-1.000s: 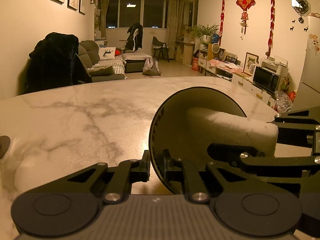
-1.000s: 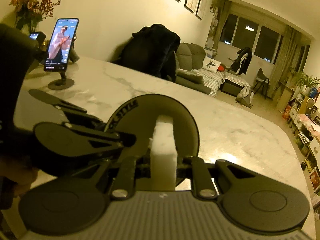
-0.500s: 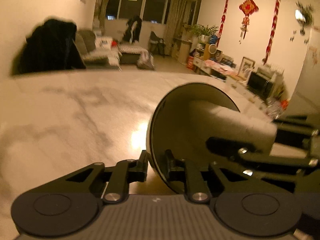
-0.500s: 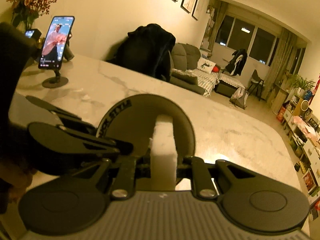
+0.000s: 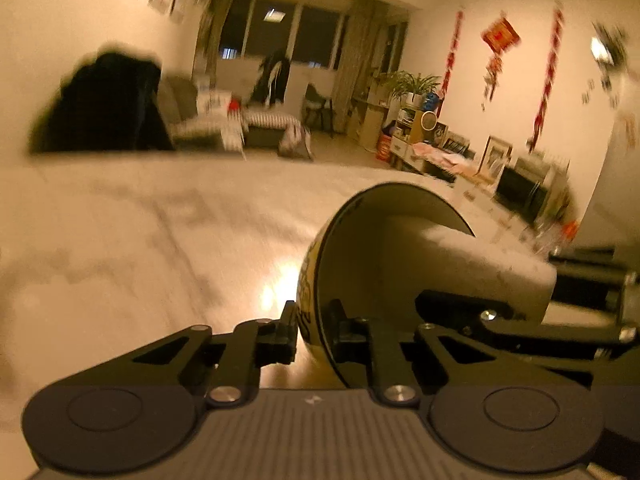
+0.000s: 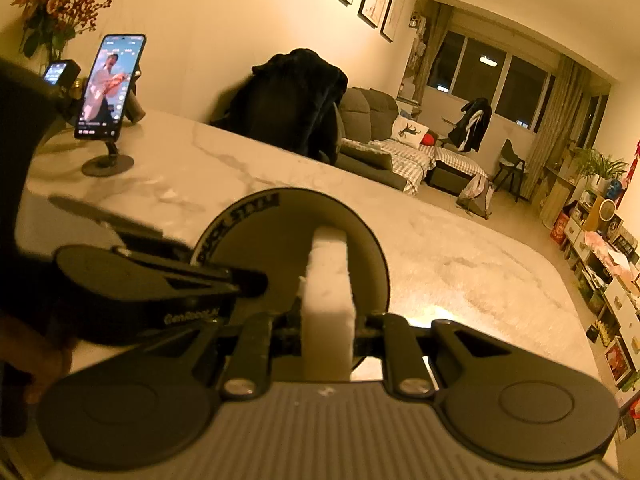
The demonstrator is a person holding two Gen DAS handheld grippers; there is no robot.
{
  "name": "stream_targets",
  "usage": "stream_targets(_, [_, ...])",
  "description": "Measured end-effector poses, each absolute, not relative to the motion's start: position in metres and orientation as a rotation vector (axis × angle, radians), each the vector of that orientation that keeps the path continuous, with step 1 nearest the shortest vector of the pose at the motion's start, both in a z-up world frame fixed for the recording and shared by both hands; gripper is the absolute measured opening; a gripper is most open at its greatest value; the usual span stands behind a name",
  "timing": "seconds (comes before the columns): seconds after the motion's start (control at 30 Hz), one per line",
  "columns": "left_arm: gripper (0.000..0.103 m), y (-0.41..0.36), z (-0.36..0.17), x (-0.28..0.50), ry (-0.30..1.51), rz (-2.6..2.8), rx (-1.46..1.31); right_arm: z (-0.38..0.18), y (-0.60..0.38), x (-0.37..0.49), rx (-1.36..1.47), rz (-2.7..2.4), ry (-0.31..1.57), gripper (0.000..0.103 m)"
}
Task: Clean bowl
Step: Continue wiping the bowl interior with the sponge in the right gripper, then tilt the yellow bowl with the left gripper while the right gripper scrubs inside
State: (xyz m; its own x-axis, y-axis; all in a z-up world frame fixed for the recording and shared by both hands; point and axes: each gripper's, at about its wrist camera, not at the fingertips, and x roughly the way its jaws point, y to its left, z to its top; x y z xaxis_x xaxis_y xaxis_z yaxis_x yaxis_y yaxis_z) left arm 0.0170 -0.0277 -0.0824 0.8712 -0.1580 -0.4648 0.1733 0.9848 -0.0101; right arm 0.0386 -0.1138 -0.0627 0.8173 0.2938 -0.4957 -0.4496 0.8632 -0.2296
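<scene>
Left wrist view: the left gripper (image 5: pixel 312 334) is pinched on the bowl (image 5: pixel 360 264) rim, bowl tipped on its side just above the marble bench (image 5: pixel 120 248). The right gripper (image 6: pixel 327 332) is clamped on a white sponge (image 6: pixel 328 292) — poking into the bowl, with a phone (image 6: pixel 108 86) on a stand further back.

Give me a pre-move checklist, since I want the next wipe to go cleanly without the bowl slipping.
1. Left tool clamped across the bowl rim, one finger outside, one inside: ok.
2. Right tool shut on the sponge: ok.
3. Sponge reaching into the bowl's opening: ok.
4. Sponge pressing on the inner wall: cannot tell.
5. Bowl tipped on its side, opening facing the sponge: ok.
6. Phone on its stand well away on the table: ok.
</scene>
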Motion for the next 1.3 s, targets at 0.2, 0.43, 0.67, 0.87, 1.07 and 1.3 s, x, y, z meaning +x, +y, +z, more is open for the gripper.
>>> stream_targets(0.2, [0.008,-0.039,-0.080,0.006,0.433,-0.159,0.138,-0.059,-0.120,0.042,-0.310,0.425,0.496,0.019])
stream_targets(0.43, [0.008,-0.044,-0.084,0.003,0.433,-0.161,0.144,-0.057,-0.120,0.040,-0.310,0.418,0.473,0.019])
stream_targets(0.67, [0.008,-0.044,-0.082,0.004,0.437,-0.163,0.147,-0.056,-0.120,0.040,-0.295,0.422,0.456,0.019])
stream_targets(0.87, [0.008,-0.041,-0.080,0.005,0.438,-0.166,0.150,-0.054,-0.117,0.041,-0.307,0.429,0.451,0.019])
stream_targets(1.07, [0.008,-0.039,-0.080,0.005,0.441,-0.168,0.152,-0.054,-0.116,0.042,-0.298,0.429,0.448,0.019])
stream_targets(1.3, [0.008,-0.038,-0.082,0.006,0.443,-0.169,0.153,-0.048,-0.117,0.038,-0.307,0.428,0.417,0.017])
